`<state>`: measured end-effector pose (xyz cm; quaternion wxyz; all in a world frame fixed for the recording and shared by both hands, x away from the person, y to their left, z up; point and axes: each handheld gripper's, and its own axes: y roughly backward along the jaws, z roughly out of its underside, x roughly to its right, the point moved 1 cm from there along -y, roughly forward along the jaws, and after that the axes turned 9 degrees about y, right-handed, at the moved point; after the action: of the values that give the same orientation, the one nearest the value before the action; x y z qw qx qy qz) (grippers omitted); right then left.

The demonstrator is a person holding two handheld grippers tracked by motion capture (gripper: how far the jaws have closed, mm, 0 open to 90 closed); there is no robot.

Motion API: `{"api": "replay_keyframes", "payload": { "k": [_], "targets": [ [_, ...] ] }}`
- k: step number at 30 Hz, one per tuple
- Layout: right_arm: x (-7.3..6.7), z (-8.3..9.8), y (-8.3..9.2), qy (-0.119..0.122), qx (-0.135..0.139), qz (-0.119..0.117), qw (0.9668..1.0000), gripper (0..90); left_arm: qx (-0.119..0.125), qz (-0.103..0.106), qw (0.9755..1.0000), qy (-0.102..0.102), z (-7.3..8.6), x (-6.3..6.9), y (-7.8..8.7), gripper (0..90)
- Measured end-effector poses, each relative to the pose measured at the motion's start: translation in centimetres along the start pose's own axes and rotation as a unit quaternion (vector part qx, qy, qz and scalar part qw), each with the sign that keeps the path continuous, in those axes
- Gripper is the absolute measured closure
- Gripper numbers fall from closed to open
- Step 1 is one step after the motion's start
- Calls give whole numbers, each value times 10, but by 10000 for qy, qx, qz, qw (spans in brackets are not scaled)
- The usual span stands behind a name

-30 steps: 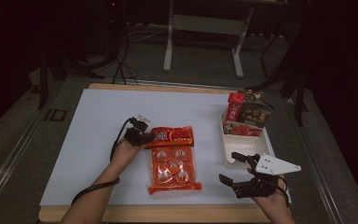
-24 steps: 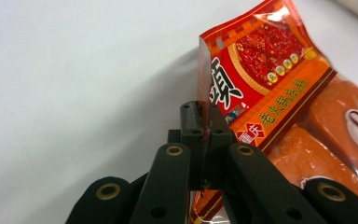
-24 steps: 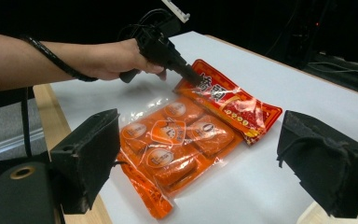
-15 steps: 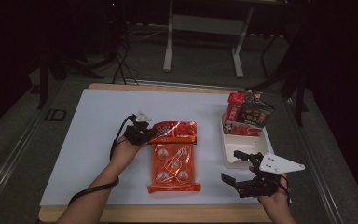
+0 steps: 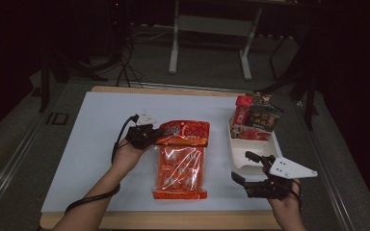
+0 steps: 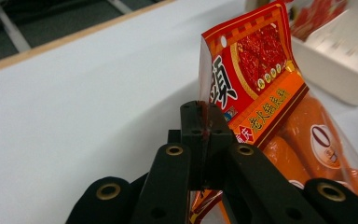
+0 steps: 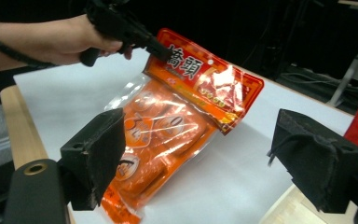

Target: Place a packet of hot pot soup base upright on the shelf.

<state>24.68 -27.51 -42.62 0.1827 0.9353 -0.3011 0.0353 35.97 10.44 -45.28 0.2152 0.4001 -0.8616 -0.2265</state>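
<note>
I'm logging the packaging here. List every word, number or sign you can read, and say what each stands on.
"橋頭": large black characters on the header of the orange snack bag, whose corner the left gripper pinches.
"ID": pale mark on the grey surface beside the table.
"0"-like mark: white round labels on the pieces inside the bag.
Yellow characters on the bag's orange band: too blurred to read.
Packets in the white tray: print too small.

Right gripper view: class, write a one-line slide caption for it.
Open right gripper faces an orange snack bag whose top corner the left gripper pinches above the white table.
</note>
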Motion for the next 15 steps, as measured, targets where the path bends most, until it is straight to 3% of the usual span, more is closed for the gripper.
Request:
{"api": "replay_keyframes", "payload": {
  "k": [4,7,10,15],
  "targets": [
    [2,-3,4,-125,156,14,9998,144,104,54,9999,-68,-3,6,8,900],
    [2,-7,4,103,-38,179,9998,135,205,166,9996,-107,-5,10,14,900],
    [3,-9,4,-11,-125,147,9998,129,306,302,9990,-110,-7,13,19,900],
    [5,-12,5,-102,-123,288,9995,133,366,332,9986,-206,-9,20,26,900]
  ]
}}
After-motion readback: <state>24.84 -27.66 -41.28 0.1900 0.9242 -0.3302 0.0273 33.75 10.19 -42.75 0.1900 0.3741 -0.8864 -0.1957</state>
